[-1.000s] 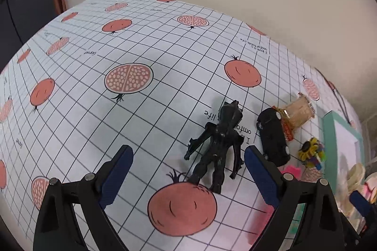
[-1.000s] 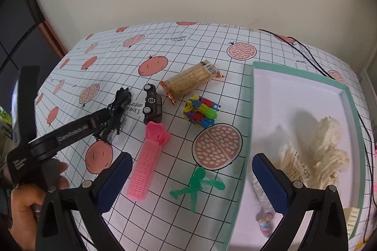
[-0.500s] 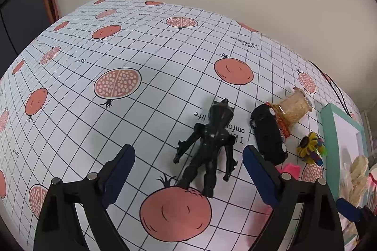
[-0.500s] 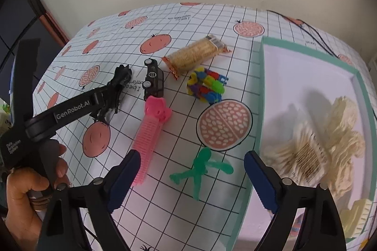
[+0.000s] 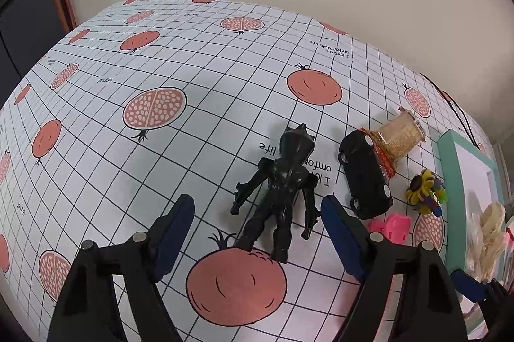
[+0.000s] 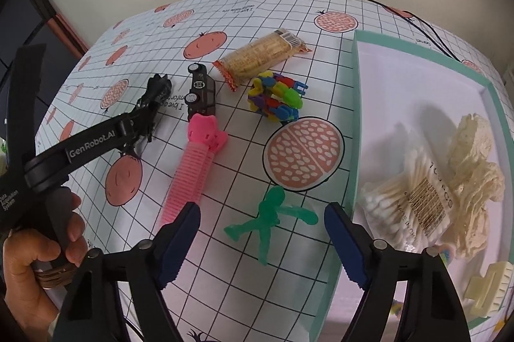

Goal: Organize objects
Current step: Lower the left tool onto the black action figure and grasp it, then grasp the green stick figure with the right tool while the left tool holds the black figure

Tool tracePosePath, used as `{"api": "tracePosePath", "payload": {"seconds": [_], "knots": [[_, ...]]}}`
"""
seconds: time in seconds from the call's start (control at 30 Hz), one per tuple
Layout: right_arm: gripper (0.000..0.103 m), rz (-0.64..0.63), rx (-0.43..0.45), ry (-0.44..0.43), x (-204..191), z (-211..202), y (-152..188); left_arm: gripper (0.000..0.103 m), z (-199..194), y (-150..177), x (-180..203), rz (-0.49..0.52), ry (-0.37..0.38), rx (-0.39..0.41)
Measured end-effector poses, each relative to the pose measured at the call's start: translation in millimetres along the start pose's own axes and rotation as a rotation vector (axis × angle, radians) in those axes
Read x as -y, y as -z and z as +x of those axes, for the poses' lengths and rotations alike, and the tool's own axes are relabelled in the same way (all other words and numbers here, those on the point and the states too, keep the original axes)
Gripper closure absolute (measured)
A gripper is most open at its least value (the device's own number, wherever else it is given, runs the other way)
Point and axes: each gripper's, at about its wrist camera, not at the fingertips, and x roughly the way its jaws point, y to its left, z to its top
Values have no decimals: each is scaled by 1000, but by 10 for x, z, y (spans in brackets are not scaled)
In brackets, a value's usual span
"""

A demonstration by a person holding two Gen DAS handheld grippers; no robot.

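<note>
The right gripper [image 6: 260, 241] now hangs low over the green toy figure [image 6: 269, 220], which lies flat on the tablecloth [image 6: 321, 85] between its two wide-apart fingers; a second ago it was higher and further back. Nothing is gripped yet, so this looks like the approach to the next pick. Just right of it stands the teal tray [image 6: 353, 130], already holding a pack of cotton swabs [image 6: 414, 207], a cream lace cloth [image 6: 475, 146] and a hair clip [image 6: 491, 287].

The left gripper [image 5: 257, 234] has also closed in, its fingers spread either side of the legs of the black figure [image 5: 282, 181], not touching it. Beyond lie the black toy car [image 5: 364, 175], the pink hair roller [image 6: 196, 168], the bundle of coloured clips [image 6: 276, 99] and the snack packet [image 6: 257, 57], all loose on the cloth, so most of the sorting appears to remain.
</note>
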Motion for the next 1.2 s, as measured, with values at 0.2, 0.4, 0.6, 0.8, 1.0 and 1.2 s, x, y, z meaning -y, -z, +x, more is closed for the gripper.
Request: {"api": "tracePosePath", "payload": {"seconds": [0.2, 0.4, 0.6, 0.8, 1.0, 1.2], "knots": [[33, 2, -21, 1, -1, 38, 28, 37, 13, 13, 23, 15, 0, -6], [38, 7, -22, 14, -12, 25, 44, 51, 7, 24, 62, 44, -3, -3], [46, 33, -47, 9, 6, 19, 62, 51, -2, 29, 60, 54, -12, -1], [50, 11, -65, 12, -82, 46, 95, 52, 0, 28, 65, 54, -15, -2], [53, -12, -76, 33, -133, 105, 121, 52, -6, 37, 70, 60, -17, -1], [53, -14, -73, 36, -132, 111, 121, 52, -6, 33, 71, 62, -18, -1]]}}
